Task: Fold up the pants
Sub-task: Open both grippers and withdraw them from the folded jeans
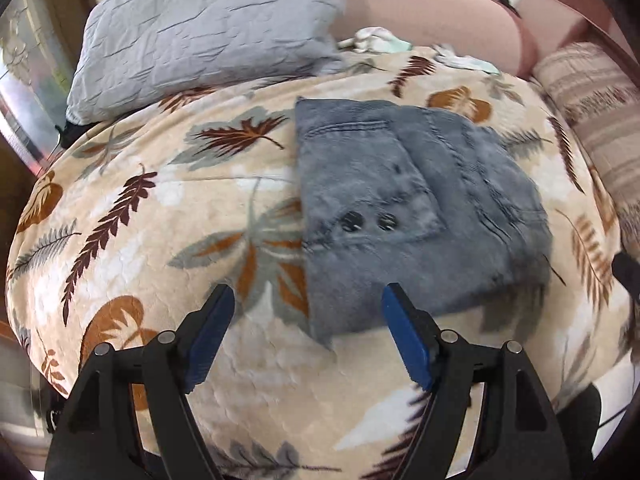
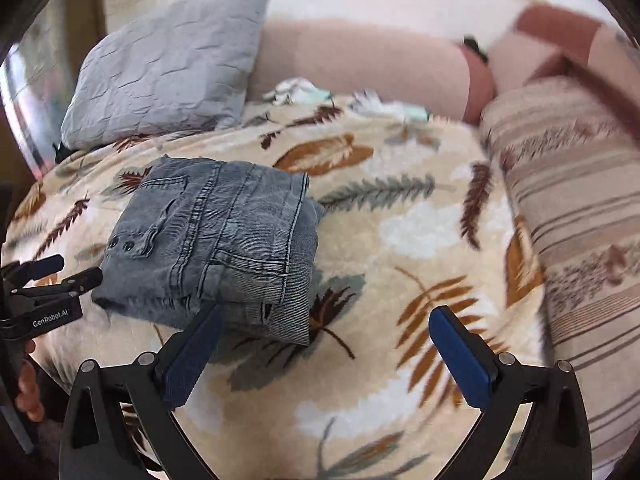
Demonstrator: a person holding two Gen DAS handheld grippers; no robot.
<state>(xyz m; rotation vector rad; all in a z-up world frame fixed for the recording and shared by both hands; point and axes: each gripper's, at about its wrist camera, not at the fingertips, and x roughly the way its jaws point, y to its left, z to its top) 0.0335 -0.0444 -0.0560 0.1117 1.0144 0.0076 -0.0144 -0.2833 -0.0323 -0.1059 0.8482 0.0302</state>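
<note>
Left gripper (image 1: 306, 300): blue-padded fingers (image 1: 210, 334) spread apart, nothing between the pads; the near left corner of the pants (image 1: 404, 216) lies just beyond and between the tips, not pinched. Right gripper (image 2: 326, 318): fingers (image 2: 460, 360) spread wide, empty; its left finger sits in front of the near edge of the bundle, contact not determinable from this view. Left gripper also visible at the left edge of the right wrist view (image 2: 60, 272), just beside the denim. Pants: grey-blue denim, folded into a compact, roughly square stack, pocket, seams and two buttons facing up, resting on the leaf-print blanket (image 1: 160, 208) that covers the bed, about mid-bed and nearer the left side as the right wrist view frames it. Judgement: folding looks essentially done; both grippers free of the cloth. Remaining, if anything: squaring the slightly ragged near corner and the layered right edge. Clearance: grey quilted pillow (image 1: 208, 32) at the far left corner, well apart from the stack; striped cushion (image 2: 580, 220) along the right edge; small crumpled white-green cloths (image 2: 304, 90) at the far edge. Open blanket to the right of and in front of the pants gives room to withdraw. Frames motion-blurred; fine detail uncertain.
</note>
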